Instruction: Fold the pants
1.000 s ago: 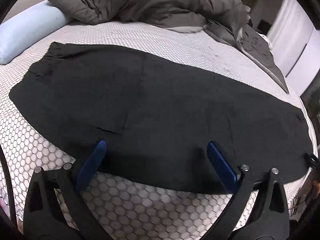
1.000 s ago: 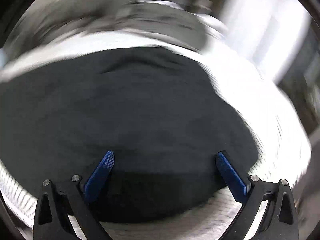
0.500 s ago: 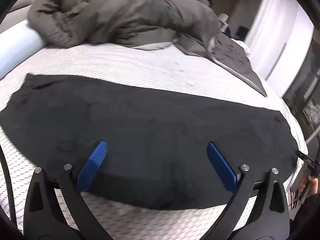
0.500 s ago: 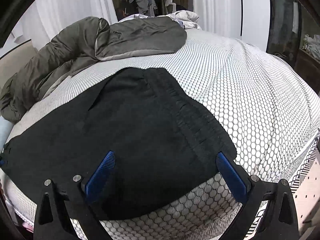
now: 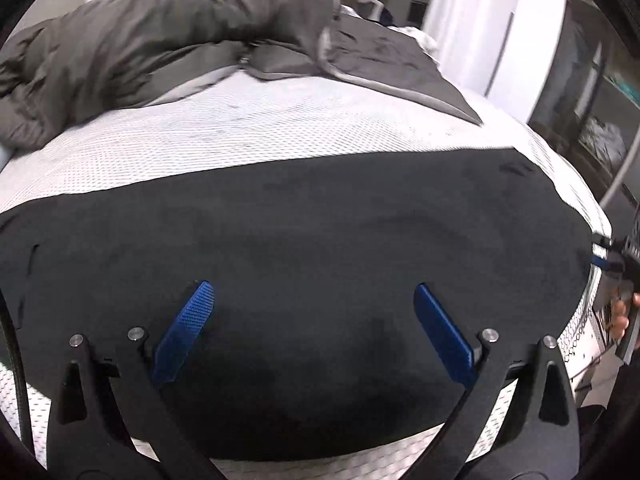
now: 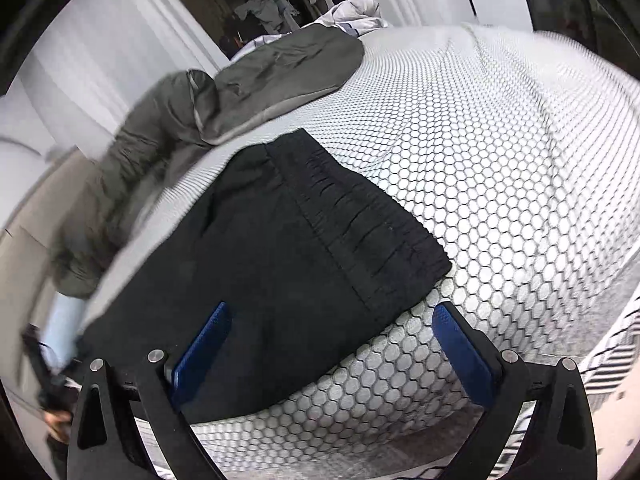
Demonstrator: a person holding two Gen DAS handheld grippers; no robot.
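Observation:
Black pants [image 5: 304, 248] lie flat lengthwise across the white honeycomb-patterned bed [image 5: 248, 136]. My left gripper [image 5: 314, 296] hovers open over the middle of the pants near the front edge, nothing between its blue pads. In the right wrist view the pants [image 6: 280, 264] show their gathered elastic waistband [image 6: 360, 224]. My right gripper [image 6: 330, 316] is open above the waistband's near corner, its left finger over black fabric and its right finger over bare mattress. The right gripper [image 5: 604, 260] also shows at the far right of the left wrist view, held by a hand.
A crumpled grey duvet [image 5: 168, 36] covers the far side of the bed, also seen as the duvet [image 6: 256, 76] in the right wrist view. A pale blue pillow [image 6: 60, 332] lies at the left. White curtains [image 6: 100, 52] and a dark doorway stand behind. The bed's front edge drops off near me.
The left gripper has swung right along the pants, toward the waist end, and tilted. The right gripper has shifted right, so the waistband corner now sits between its fingers. Both stayed open.

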